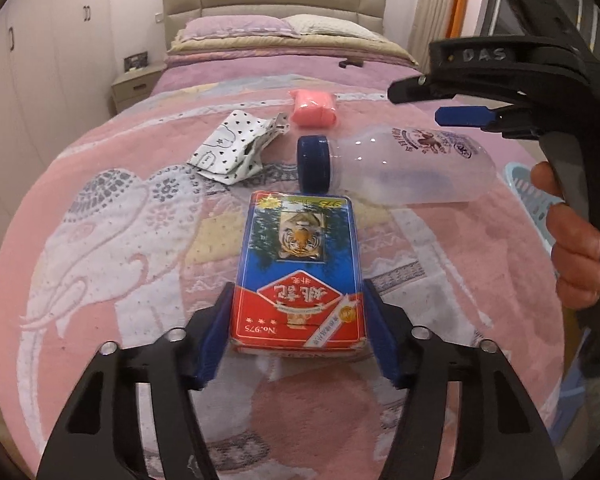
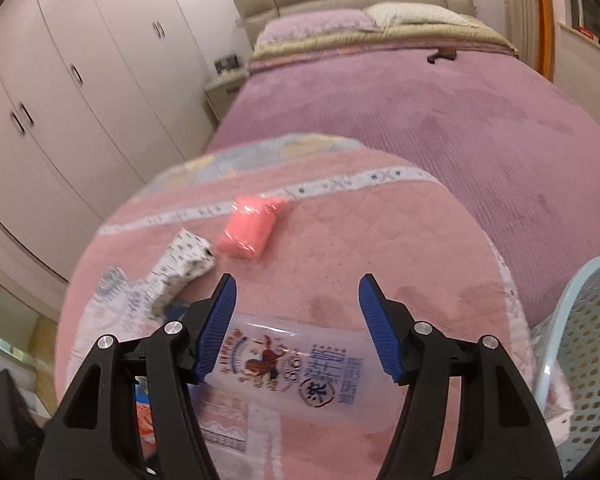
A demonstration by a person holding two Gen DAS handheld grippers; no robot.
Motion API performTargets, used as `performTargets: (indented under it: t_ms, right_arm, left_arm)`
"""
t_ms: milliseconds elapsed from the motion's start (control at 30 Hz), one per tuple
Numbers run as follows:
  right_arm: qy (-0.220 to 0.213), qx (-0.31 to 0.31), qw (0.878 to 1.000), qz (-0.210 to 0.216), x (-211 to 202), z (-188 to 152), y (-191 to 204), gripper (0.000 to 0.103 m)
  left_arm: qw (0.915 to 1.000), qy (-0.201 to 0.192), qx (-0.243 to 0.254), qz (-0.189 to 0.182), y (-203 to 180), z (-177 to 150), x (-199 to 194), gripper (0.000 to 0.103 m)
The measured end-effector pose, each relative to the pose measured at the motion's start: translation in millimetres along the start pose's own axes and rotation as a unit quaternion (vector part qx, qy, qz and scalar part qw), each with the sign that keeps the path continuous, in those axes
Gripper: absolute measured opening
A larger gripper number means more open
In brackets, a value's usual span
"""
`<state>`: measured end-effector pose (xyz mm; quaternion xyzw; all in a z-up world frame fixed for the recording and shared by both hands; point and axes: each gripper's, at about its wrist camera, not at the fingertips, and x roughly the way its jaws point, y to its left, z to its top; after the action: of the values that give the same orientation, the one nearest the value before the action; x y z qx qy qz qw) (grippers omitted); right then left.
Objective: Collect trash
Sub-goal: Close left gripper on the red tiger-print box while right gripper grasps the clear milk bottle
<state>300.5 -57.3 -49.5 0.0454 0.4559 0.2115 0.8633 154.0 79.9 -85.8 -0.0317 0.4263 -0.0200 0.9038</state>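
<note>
A red and blue playing-card box (image 1: 296, 264) with a tiger picture lies on the pink elephant blanket (image 1: 112, 240). My left gripper (image 1: 299, 292) is shut on its near end, with a blue pad against each long side. Just beyond it lies a clear plastic bottle (image 1: 400, 168) (image 2: 300, 364) with a blue cap, on its side. My right gripper (image 1: 416, 104) (image 2: 298, 284) hovers open above the bottle without touching it. Farther back are a crumpled white dotted wrapper (image 1: 236, 148) (image 2: 184, 264) and a pink packet (image 1: 314, 110) (image 2: 248, 228).
A light blue perforated basket (image 2: 580, 340) (image 1: 528, 196) stands off the bed's right edge. A person's hand (image 1: 576, 248) holds the right gripper's handle. White wardrobes (image 2: 60, 100) line the left wall, and a nightstand (image 1: 136, 88) stands by the headboard. A small dark object (image 1: 352, 63) lies near the pillows.
</note>
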Motion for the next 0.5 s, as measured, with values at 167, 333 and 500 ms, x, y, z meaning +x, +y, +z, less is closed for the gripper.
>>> performTargets:
  t_ms: [167, 333, 500]
  right_arm:
    - [0.039, 0.016, 0.999, 0.021, 3, -5, -5, 0.06]
    - [0.089, 0.037, 0.992, 0.077, -2, -28, -9, 0.06]
    - [0.098, 0.036, 0.989, 0.101, -14, -59, -5, 0.06]
  left_arm:
    - [0.9998, -0.009, -0.013, -0.008, 12, -3, -10, 0.058]
    - [0.9995, -0.023, -0.019, 0.009, 27, -9, -25, 0.058]
    - [0.9981, -0.022, -0.057, 0.005, 51, -18, -28, 0.058]
